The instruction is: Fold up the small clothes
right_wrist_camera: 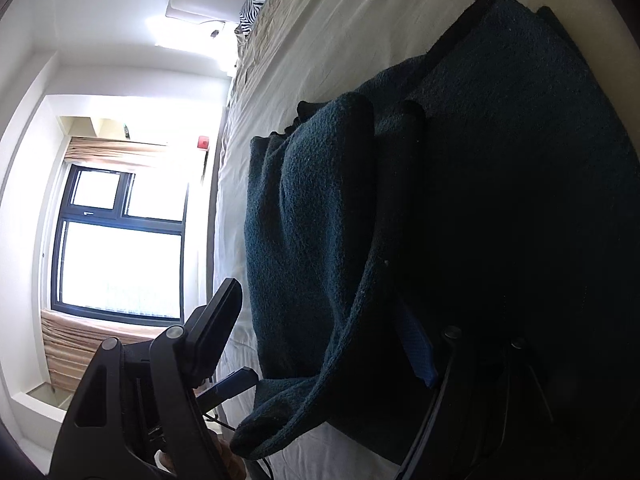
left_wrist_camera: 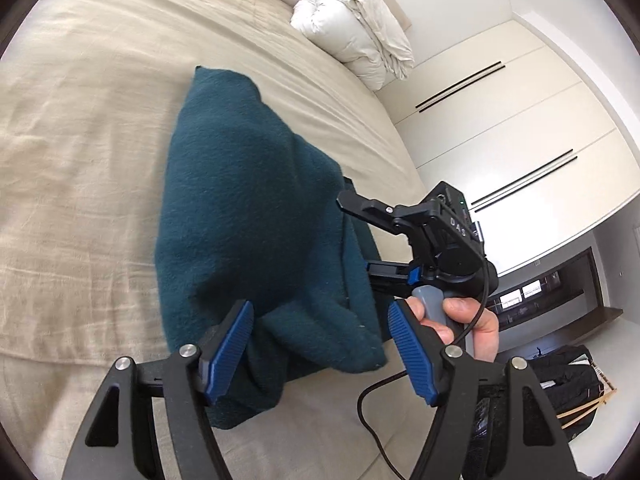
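— Teal fleece garment [left_wrist_camera: 240,216]: where is it?
— On the beige bedsheet [left_wrist_camera: 80,160], partly folded, its near edge bunched between the left gripper [left_wrist_camera: 320,354] fingers.
— Is that gripper clamped on it?
— No, its blue pads [left_wrist_camera: 230,354] stand wide apart.
— And the right gripper [right_wrist_camera: 320,344]?
— Spread too, fleece draped between its fingers; whether it pinches the cloth, I cannot tell. A hand [left_wrist_camera: 464,320] holds its handle.

Open bedsheet [left_wrist_camera: 80,140] lies left of the teal garment [left_wrist_camera: 240,200]; the right tongs [left_wrist_camera: 372,240] crowd its right edge.
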{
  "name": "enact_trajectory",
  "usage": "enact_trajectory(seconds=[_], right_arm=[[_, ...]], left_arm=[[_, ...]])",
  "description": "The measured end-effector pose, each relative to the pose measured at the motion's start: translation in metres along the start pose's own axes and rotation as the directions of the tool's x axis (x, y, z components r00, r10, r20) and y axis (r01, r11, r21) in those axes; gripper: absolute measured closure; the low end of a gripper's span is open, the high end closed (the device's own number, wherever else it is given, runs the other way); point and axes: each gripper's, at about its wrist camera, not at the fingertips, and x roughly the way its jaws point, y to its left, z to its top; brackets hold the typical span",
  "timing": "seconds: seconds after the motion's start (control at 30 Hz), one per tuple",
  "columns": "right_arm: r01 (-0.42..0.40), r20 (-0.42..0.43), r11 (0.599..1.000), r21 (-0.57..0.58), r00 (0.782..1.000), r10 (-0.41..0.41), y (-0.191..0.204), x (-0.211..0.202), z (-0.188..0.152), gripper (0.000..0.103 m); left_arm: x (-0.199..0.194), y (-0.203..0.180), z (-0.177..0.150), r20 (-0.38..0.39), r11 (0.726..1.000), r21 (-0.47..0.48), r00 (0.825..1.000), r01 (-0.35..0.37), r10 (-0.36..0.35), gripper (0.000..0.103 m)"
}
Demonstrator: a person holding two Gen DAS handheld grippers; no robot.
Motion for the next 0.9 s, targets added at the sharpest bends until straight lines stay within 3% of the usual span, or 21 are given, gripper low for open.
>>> enact_trajectory(seconds=[0.1, 0.23, 0.3, 0.37, 0.53, 0.7, 0.9], right_arm=[[0.063, -0.003, 0.998, -0.011, 0.998, -0.063, 0.008, 0.007, 0.002, 0.031], [0.096, -0.002, 0.995, -0.013, 0.995, -0.096, 0.01, 0.013, 0.007, 0.041], [0.1, 0.001, 0.995, -0.004, 0.995, -0.1, 0.003, 0.006, 0.008, 0.049], [0.124, -0.002, 0.992, -0.008, 0.992, -0.124, 0.001, 0.009, 0.013, 0.069], [0.213, -0.019, 0.973, -0.087, 0.976, -0.215, -0.001, 0.002, 0.022, 0.087], [0.226, 0.006, 0.969, -0.099, 0.974, -0.226, -0.001, -0.015, 0.038, 0.089], [0.141, -0.095, 0.989, -0.053, 0.985, -0.145, -0.017, -0.016, 0.023, 0.083]], left_arm=[[0.013, -0.001, 0.0, 0.025, 1.0, 0.011, 1.0, 0.019, -0.019, 0.031], [0.04, -0.018, -0.016, -0.038, 0.996, 0.077, 0.999, 0.038, -0.035, 0.03], [0.055, -0.025, -0.029, -0.075, 0.993, 0.118, 0.997, 0.026, -0.017, 0.03], [0.068, -0.027, -0.044, -0.114, 0.991, 0.121, 0.993, 0.054, -0.04, 0.03], [0.083, -0.035, -0.059, -0.154, 0.983, 0.15, 0.985, 0.102, -0.079, 0.03], [0.071, -0.03, -0.056, -0.13, 0.982, 0.129, 0.985, 0.135, -0.118, 0.03], [0.052, -0.024, -0.059, -0.091, 0.981, 0.149, 0.989, 0.127, -0.115, 0.03]])
